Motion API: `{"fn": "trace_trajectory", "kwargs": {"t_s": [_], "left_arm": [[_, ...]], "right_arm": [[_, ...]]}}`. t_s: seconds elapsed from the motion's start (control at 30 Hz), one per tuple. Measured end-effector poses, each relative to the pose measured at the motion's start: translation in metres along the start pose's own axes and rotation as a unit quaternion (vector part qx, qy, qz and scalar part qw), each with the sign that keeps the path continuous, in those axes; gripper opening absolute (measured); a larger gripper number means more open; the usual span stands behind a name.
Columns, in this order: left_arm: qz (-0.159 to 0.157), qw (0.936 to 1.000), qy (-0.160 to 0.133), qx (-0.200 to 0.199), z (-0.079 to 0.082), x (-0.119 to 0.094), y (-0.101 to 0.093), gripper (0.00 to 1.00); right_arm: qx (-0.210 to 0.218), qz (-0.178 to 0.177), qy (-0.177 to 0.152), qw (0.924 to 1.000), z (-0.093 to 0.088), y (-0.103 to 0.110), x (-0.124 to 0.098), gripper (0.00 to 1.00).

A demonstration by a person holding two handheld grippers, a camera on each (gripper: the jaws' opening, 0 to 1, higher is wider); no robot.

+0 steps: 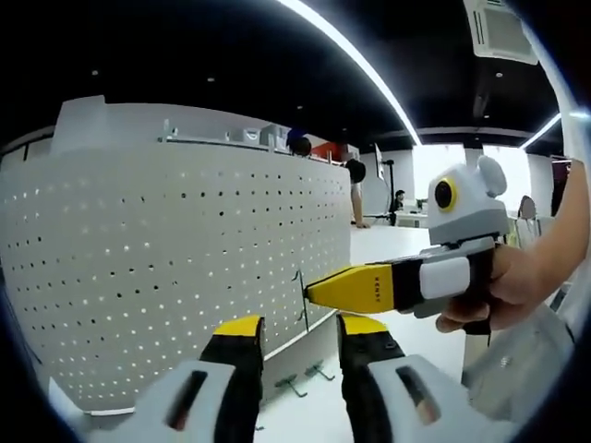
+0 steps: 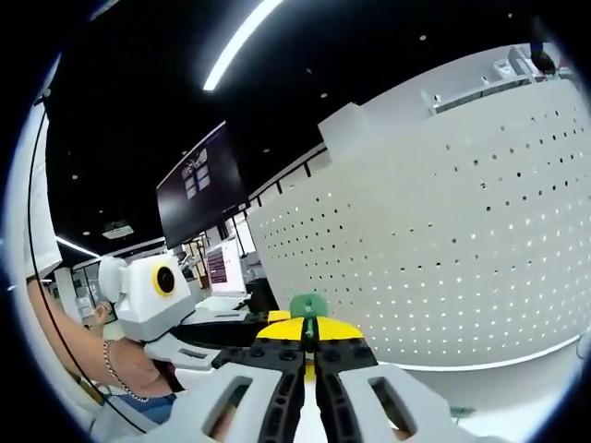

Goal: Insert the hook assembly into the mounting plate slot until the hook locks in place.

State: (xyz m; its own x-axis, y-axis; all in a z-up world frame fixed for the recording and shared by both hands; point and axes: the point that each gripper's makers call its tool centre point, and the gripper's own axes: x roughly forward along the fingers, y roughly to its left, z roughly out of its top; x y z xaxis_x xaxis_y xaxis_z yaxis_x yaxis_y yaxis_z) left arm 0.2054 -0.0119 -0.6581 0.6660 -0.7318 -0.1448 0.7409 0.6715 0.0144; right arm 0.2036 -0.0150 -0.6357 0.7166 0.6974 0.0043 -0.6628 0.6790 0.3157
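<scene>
White perforated pegboard, standing upright on the white desk, fills the left and centre of the left gripper view, with two thin dark wire hooks lying on the desk at its foot, low in the frame between the jaws. A third hook, a slim dark wire piece, sits against the board at centre right, pinched at the yellow tip of the right tongs, which enter from the right in a person's hand. The left tongs stand released with nothing between them; in the right gripper view the right tongs are clenched at bottom centre, and the other tongs appear at lower left.
</scene>
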Motion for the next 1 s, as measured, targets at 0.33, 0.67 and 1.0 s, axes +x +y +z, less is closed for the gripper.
{"fn": "trace_trajectory", "kwargs": {"t_s": [0.33,0.67,1.0], "left_arm": [[0.000,0.9998,0.017,0.005,-0.010,0.003,-0.004,0.78],[0.007,0.9996,0.027,-0.001,-0.016,0.003,0.000,0.92],[0.015,0.9995,0.027,-0.006,-0.017,0.004,0.005,0.92]], "right_arm": [[0.002,0.001,0.003,1.0000,-0.002,0.001,0.001,0.00],[-0.006,-0.002,0.007,1.0000,-0.002,0.002,0.002,0.00],[-0.121,-0.113,0.039,0.9855,0.002,-0.027,-0.003,0.00]]}}
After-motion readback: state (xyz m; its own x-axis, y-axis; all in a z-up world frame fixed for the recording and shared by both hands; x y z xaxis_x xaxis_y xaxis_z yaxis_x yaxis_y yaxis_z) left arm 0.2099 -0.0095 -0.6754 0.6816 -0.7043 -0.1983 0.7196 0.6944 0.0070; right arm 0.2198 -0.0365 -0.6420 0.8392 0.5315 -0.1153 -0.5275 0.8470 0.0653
